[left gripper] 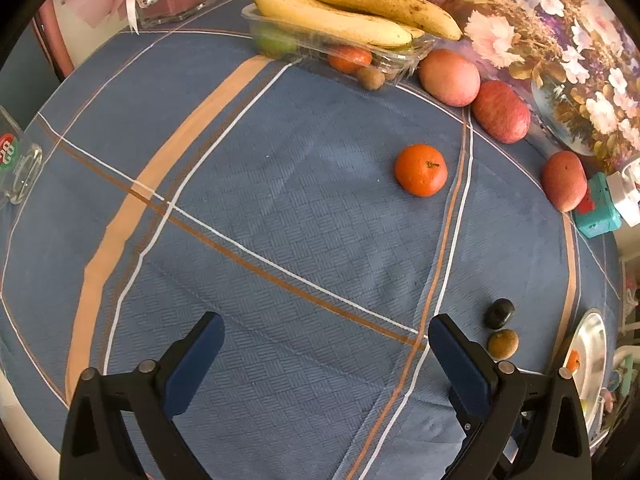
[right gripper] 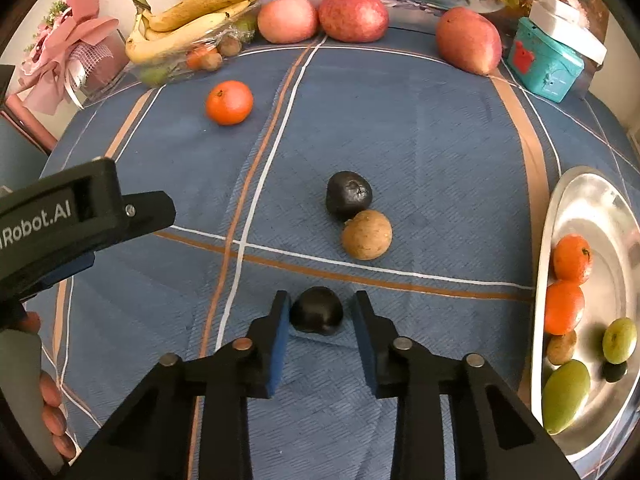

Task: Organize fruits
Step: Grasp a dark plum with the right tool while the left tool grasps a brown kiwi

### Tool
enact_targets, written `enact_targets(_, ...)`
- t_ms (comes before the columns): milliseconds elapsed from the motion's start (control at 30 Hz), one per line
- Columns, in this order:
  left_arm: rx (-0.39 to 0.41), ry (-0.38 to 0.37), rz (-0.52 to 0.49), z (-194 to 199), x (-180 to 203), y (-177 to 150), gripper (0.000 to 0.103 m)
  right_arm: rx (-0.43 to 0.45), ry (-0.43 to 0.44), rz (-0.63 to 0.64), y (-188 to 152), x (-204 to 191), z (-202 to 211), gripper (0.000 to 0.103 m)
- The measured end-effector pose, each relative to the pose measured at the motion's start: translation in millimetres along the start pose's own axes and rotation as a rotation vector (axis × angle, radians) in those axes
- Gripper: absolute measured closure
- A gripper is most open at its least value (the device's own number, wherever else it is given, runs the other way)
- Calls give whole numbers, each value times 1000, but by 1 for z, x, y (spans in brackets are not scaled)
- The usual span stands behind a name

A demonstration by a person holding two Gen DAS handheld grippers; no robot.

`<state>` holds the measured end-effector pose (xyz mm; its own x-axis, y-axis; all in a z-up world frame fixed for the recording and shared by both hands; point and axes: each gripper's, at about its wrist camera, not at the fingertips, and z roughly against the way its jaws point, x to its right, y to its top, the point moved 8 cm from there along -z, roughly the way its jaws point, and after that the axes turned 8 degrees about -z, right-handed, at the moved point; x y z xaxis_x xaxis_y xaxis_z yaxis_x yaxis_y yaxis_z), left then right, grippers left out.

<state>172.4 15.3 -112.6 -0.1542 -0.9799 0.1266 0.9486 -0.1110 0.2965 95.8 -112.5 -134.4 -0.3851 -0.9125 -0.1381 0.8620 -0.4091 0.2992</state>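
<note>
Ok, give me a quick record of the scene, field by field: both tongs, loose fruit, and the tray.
right tongs: open around a dark fruit, one pad touching
left tongs: open, empty
tablecloth centre: dark fruit touching brown fruit
loose orange: alone, far side
metal tray: two oranges, green fruits, small brown one
back edge: bananas, three red fruits

Somebody's home, dining table setup

Checked blue tablecloth (right gripper: pixel 400 128), and behind it a floral painting (left gripper: pixel 560 40), a pink ribboned gift bouquet (right gripper: pixel 68 48), and bananas (right gripper: pixel 192 20).

Blue plaid cloth (left gripper: pixel 280 200), teal box (right gripper: pixel 546 66) w/ white charger, pink bouquet (right gripper: pixel 68 48), floral pic behind.
</note>
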Motion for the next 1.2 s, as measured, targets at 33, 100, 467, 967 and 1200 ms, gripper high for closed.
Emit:
enact_targets(33,1,-4,3,0,0,0,0,0,7,-2,0,0,1,76)
enact_targets(100,5,-13,9,2,0,1,0,-3,15,-3,0,-1,3,76)
enact_targets(467,41,-85,30,14,14,4,1,67,97,-60,17,9,38,77)
enact_targets(967,3,-250,-159,-2,121,-12,27,175,51,-297,32,121,81,77)
enact_targets(1200,-19,-228,-183,-19,145,-20,61,181,44,-347,26,156,89,77)
